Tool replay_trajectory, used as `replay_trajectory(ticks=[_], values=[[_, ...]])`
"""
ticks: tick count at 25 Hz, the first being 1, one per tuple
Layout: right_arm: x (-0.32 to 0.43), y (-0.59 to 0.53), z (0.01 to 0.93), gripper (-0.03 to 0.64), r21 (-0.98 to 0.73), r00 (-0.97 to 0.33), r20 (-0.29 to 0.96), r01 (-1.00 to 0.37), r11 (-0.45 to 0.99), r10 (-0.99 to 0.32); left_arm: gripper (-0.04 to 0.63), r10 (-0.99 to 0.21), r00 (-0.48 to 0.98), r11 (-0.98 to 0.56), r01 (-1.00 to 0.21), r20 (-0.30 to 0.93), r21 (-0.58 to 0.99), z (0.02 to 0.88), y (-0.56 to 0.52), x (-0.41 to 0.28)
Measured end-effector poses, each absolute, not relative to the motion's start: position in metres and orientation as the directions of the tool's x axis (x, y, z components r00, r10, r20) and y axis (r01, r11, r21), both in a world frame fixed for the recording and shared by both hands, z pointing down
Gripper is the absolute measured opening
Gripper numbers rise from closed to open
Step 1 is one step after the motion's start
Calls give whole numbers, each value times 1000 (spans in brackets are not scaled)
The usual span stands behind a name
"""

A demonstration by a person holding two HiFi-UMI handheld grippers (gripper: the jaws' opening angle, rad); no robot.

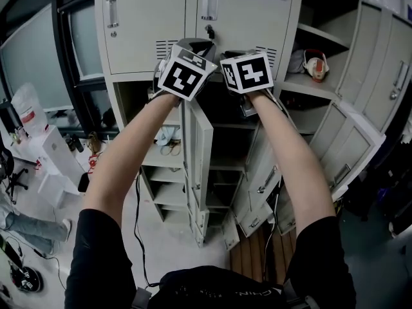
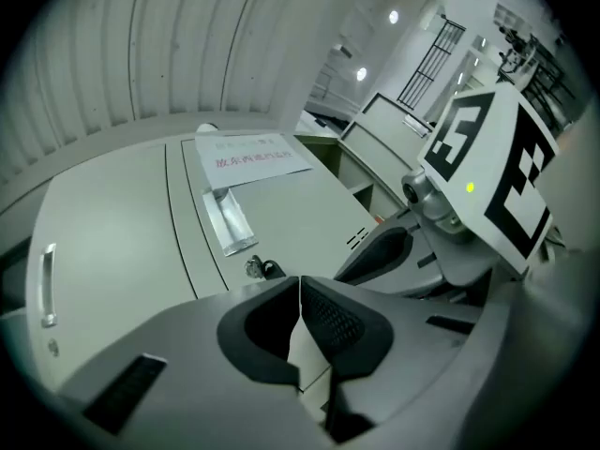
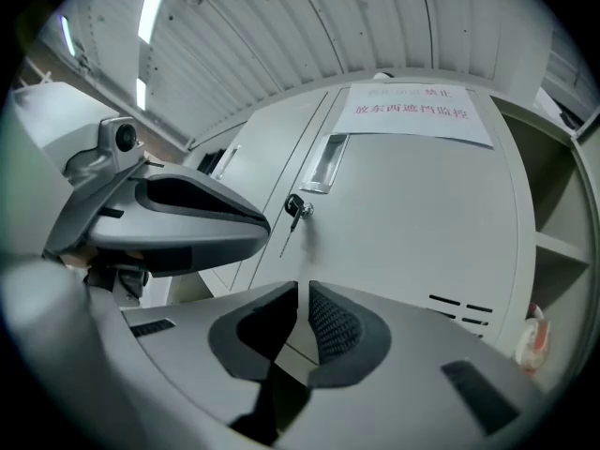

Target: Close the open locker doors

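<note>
Now holds the left gripper [image 2: 298, 293] and the right gripper [image 3: 304, 293] side by side, close before the closed upper doors [image 1: 248, 11]. Has the left jaws shut tip to tip, with nothing between. Has the right jaws barely apart, a thin gap, also empty. Faces a key [image 3: 296, 206] in its lock, a handle [image 3: 326, 162] and a notice [image 3: 412, 112] with red print, all on the closed door ahead. Stands over one open door [image 1: 201, 150] just below the grippers, edge-on, swung out to the near side. Shows a lower open door [image 1: 261, 182] down right, and a right open door [image 1: 353, 143] beside a shelf [image 1: 322, 37].
</note>
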State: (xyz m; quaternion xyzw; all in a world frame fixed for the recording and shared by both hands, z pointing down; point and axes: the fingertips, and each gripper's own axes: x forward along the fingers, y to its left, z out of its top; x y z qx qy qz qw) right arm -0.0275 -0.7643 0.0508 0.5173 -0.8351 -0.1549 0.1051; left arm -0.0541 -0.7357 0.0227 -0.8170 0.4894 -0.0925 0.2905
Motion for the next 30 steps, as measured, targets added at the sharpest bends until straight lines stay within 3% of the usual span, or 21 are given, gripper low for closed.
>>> replay_trajectory(ticks=[13, 23, 30], values=[[-21, -680, 45, 58, 515, -548, -54, -732, 447, -835, 20, -875, 468, -276, -696, -127, -663, 36, -676, -41], [4, -601, 48, 58, 559, -487, -88, -746, 362, -869, 20, -851, 501, -274, -678, -157, -682, 49, -594, -33], [-19, -521, 77, 58, 548, -451, -75, -764, 341, -889, 20, -848, 513, -307, -680, -132, -666, 75, -511, -74]])
